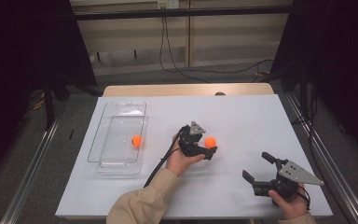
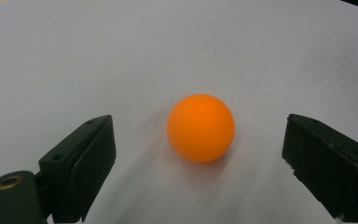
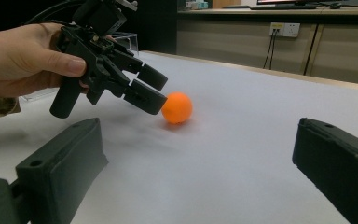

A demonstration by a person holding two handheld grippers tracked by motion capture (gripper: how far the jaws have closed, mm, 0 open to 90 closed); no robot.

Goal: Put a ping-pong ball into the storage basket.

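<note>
Ball (image 2: 200, 127) sits on the tabletop (image 1: 242, 116), right of the tray (image 1: 116, 137), between the left claw (image 1: 210, 150) jaws, untouched. Light, smooth, likely to roll; pinch across its middle. Right claw (image 1: 256, 167) hangs released.

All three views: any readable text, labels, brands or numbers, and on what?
No readable text in any view.
Orange ball on the table: blank, no print showing.
Clear tray and the ball in it: no label visible.
Wall socket: any marks too small to read.
Left claw and right claw: no markings legible.
</note>
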